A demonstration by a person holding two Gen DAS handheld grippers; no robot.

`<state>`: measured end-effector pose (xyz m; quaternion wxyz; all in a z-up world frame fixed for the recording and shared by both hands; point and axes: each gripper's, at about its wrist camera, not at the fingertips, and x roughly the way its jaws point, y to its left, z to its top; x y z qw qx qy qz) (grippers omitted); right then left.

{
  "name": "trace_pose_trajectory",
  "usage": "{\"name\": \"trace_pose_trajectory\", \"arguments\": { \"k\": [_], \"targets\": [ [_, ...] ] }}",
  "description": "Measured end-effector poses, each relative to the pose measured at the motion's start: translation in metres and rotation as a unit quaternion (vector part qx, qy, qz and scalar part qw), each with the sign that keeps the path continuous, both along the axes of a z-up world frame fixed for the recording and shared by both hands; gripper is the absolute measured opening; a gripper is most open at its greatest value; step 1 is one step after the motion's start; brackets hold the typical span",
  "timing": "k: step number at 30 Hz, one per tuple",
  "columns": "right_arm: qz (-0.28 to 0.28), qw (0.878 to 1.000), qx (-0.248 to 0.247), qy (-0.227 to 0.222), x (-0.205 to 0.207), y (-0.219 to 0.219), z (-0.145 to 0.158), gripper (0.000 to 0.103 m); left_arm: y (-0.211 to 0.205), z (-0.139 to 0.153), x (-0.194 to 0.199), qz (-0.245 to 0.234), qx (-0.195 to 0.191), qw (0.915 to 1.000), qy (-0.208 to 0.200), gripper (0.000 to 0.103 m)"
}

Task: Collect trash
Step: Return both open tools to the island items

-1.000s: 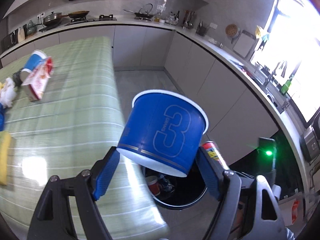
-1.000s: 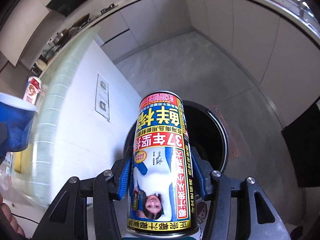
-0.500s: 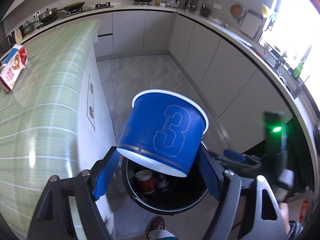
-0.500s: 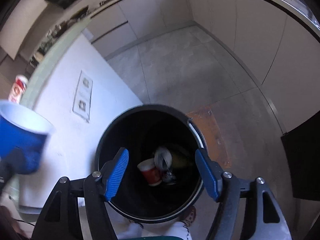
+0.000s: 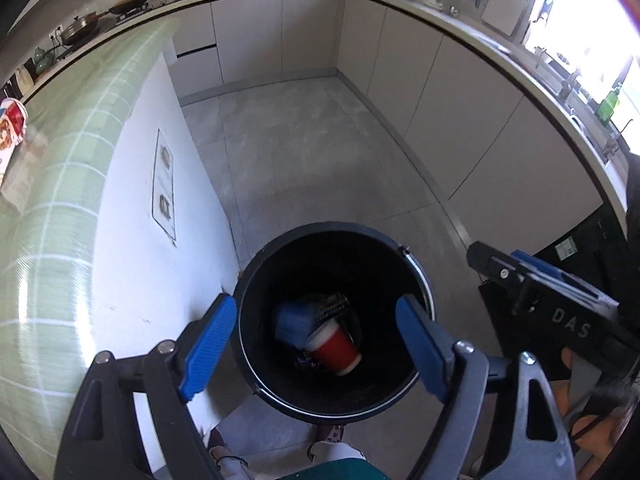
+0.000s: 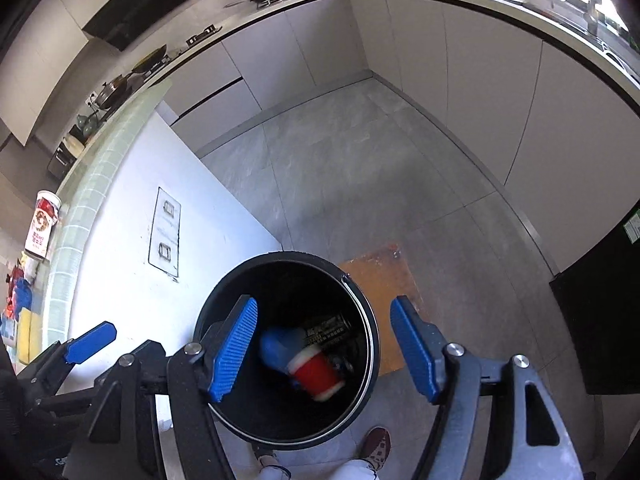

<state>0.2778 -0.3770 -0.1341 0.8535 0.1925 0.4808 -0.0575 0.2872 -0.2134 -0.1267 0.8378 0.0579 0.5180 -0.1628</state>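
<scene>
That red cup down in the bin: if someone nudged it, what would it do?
The red cup lies on its side on other trash, so it would probably roll. It looks like thin paper: likely light and easily crushed.

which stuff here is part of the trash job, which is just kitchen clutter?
Job:
- black bin
- blue cup and red cup in it
- left tongs, right tongs, both open and empty
- snack carton on the green counter

Clutter:
- pans on the stove
- orange mat
</scene>
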Motion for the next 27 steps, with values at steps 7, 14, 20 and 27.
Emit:
{"name": "trace_pose_trajectory", "arguments": {
  "k": [7, 14, 20, 27],
  "targets": [
    [-0.001, 1.000, -0.006, -0.015, -0.006, 0.026, 0.033, 0.071, 0.027, 0.053, -0.007, -0.001, -0.030, 0.9990, -0.033, 0.083],
    [0.029, 0.998, -0.003, -0.050, 0.000, 0.108, 0.083, 0.071, 0.126, 0.099, -0.007, 0.049, -0.049, 0.9957, -0.062, 0.084],
    [0.064, 0.996, 0.000, -0.068, 0.015, 0.213, 0.108, 0.072, 0.247, 0.104, 0.003, 0.124, -0.035, 0.9891, -0.071, 0.084],
    [0.087, 0.993, -0.004, -0.075, 0.031, 0.334, 0.118, 0.073, 0.377, 0.100, 0.014, 0.177, -0.027, 0.9809, -0.077, 0.084]
  ]
}}
